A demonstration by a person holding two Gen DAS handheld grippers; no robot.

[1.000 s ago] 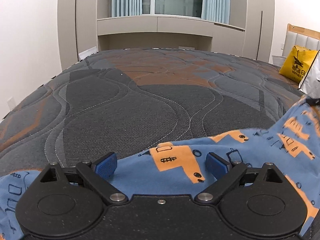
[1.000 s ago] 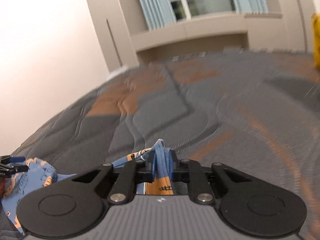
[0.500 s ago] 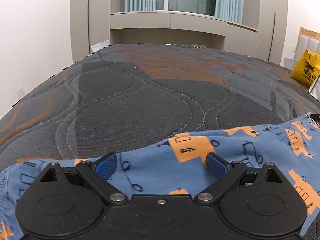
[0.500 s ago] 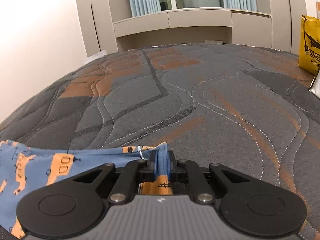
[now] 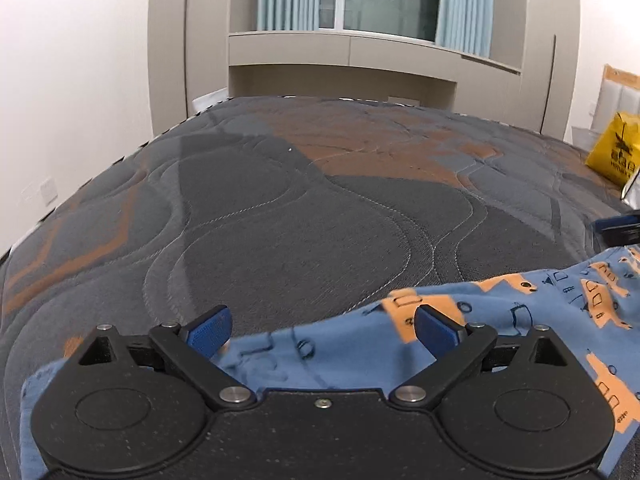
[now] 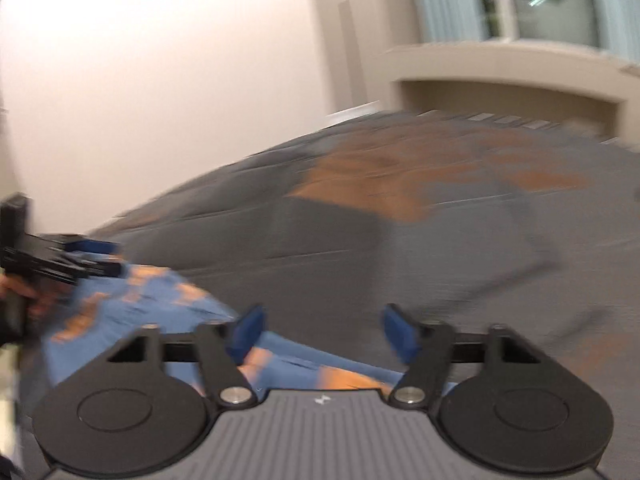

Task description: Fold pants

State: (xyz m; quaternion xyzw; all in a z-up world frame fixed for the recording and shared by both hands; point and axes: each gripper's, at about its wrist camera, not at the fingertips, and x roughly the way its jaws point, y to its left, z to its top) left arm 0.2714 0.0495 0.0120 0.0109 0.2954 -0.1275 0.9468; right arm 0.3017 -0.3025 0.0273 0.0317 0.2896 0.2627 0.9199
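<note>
My left gripper (image 5: pixel 323 330) and right gripper (image 6: pixel 325 335) gape, released; pants (image 5: pixel 500 320) lie flat along the bed's (image 5: pixel 280 208) near edge, folding not complete.

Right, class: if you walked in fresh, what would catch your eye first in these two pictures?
The blue pants with orange truck prints, spread along the near edge of the grey-and-orange quilted bed. Next, the open left hand-held gripper poised over the fabric, and the open right hand-held gripper in its blurred view. A yellow bag sits far right on the bed.
</note>
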